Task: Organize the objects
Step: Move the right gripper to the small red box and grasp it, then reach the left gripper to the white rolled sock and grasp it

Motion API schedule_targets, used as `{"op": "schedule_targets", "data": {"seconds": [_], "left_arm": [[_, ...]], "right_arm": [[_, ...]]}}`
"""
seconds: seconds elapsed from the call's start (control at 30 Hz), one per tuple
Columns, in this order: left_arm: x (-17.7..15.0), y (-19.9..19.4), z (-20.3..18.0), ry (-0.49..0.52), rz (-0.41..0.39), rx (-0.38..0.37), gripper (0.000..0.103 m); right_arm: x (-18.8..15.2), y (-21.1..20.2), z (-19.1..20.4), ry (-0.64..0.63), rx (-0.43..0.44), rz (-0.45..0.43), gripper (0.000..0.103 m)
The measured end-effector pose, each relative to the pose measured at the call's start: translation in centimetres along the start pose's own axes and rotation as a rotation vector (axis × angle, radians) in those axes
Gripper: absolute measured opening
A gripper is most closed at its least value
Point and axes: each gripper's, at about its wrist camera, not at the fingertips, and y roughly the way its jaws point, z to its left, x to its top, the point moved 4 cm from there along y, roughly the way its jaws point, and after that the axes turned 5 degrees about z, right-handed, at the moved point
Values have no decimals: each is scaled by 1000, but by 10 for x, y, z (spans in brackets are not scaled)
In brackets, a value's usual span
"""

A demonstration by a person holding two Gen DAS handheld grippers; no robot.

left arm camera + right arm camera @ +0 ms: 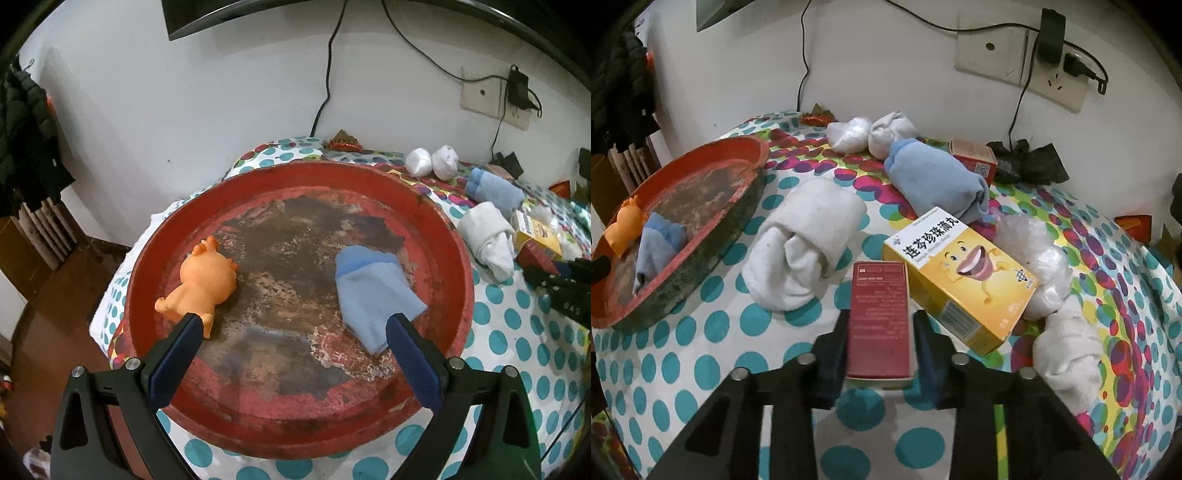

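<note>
Right wrist view: we have the right gripper (880, 325) clamped on the red box (880, 314), long axis toward 12; red basin (738, 206) lies at 10.

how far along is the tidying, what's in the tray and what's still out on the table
Done: the orange toy and one blue sock lie in the red tray. In hand: the right tongs are shut on the dark red box; the left tongs hang open over the tray. Left on the table: yellow box, white rolled sock, blue sock roll.
</note>
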Motion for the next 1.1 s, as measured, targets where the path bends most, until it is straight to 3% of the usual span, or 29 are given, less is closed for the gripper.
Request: {"op": "schedule_targets", "data": {"seconds": [0.17, 0.33, 0.57, 0.67, 0.83, 1.1], "left_arm": [[0, -7, -15, 43, -19, -5, 99], [11, -29, -43, 85, -50, -83, 100], [33, -47, -111, 199, -71, -189, 102], [42, -41, -142, 237, -57, -218, 102], [55, -14, -176, 246, 7, -238, 102], [67, 30, -194, 190, 113, -240, 101]], "right_arm": [[-14, -9, -9, -10, 7, 0, 30], [-40, -26, -23, -27, 3, -1, 30], [-64, -44, -59, 29, -7, -1, 30], [-67, -46, -67, 65, 13, -6, 30], [-65, -45, -63, 37, -23, 0, 30], [-65, -46, -64, 46, -6, -3, 30]]}}
